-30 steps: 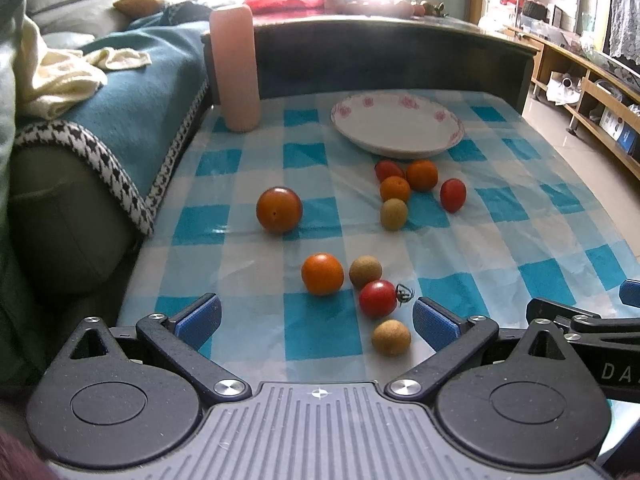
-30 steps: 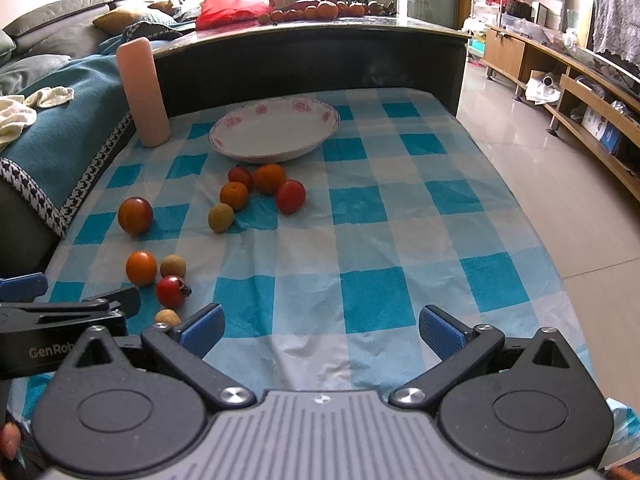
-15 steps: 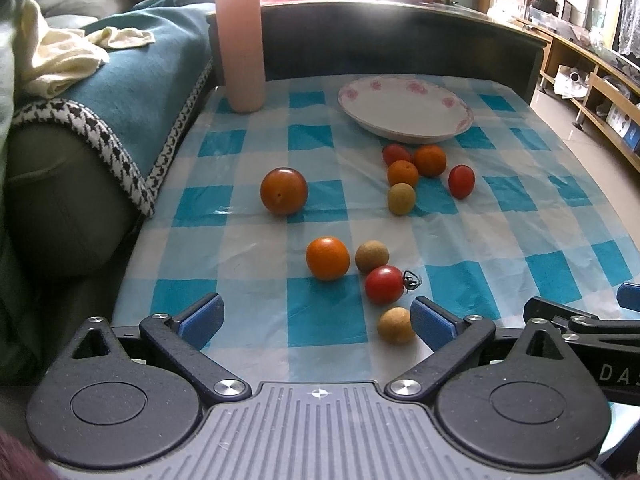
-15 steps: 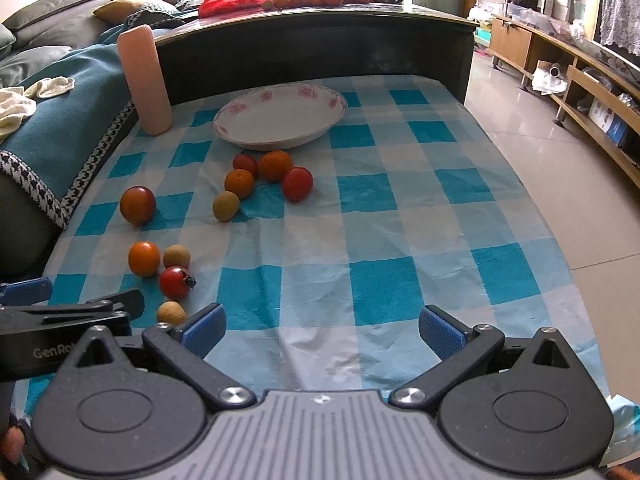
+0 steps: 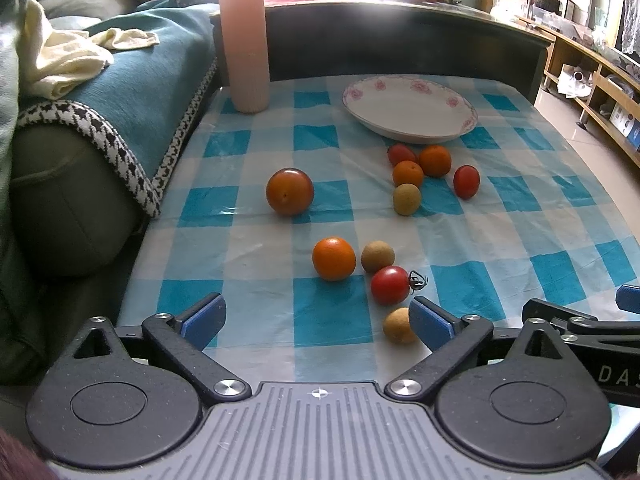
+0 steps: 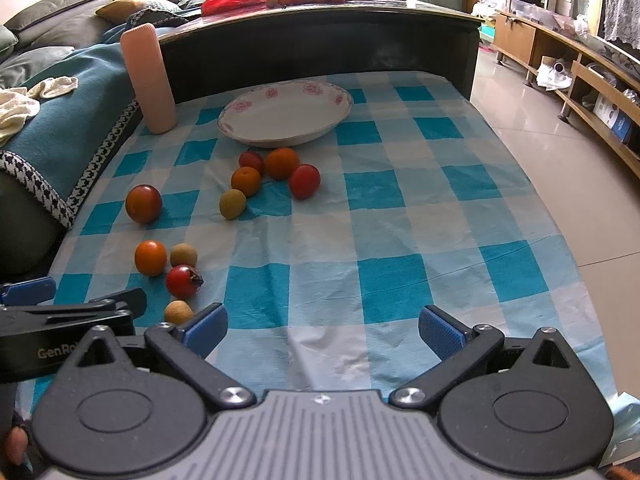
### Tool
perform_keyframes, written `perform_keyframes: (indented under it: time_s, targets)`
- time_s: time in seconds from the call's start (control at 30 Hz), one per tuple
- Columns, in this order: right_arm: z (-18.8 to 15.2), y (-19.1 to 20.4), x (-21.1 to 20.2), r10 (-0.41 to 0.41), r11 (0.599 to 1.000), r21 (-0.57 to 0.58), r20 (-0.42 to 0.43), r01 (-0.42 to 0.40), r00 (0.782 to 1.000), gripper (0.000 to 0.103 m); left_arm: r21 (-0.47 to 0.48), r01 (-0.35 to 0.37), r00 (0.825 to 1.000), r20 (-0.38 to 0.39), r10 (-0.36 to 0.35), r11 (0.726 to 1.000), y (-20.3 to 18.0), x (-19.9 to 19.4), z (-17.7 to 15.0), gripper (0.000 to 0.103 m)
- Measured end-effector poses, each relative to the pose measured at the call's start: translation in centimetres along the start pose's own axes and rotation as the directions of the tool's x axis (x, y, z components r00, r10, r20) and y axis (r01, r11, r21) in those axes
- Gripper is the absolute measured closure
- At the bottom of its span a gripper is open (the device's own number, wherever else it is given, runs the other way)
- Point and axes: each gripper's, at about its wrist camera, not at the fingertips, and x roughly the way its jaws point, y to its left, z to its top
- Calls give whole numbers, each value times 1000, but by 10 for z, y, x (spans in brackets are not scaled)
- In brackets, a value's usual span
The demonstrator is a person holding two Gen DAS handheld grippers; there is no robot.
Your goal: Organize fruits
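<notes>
Checked tablecloth (image 5: 328, 316): scattered fruit | plate (image 6: 284, 116) empty | left tongs (image 5: 318, 318) wide apart, empty | right tongs (image 6: 322, 326) likewise

The left hand-held gripper (image 5: 318, 316) hovers with its jaws spread wide over the checked worktop (image 5: 500, 236); a small tan fruit (image 5: 398, 325) sits just beside its right fingertip (image 5: 430, 322).
</notes>
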Motion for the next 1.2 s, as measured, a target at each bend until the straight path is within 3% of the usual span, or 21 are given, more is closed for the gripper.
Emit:
perform_keyframes:
  time_s: [0.63, 1.2]
  targets:
    - [2, 10, -3, 36, 999, -10, -1, -36, 999, 0, -7, -32, 999, 17, 32, 999, 8, -9, 0, 5]
    - [-3, 44, 8, 145, 978, -144, -43, -149, 989, 0, -28, -25, 1000, -3, 25, 999, 40, -9, -14, 7]
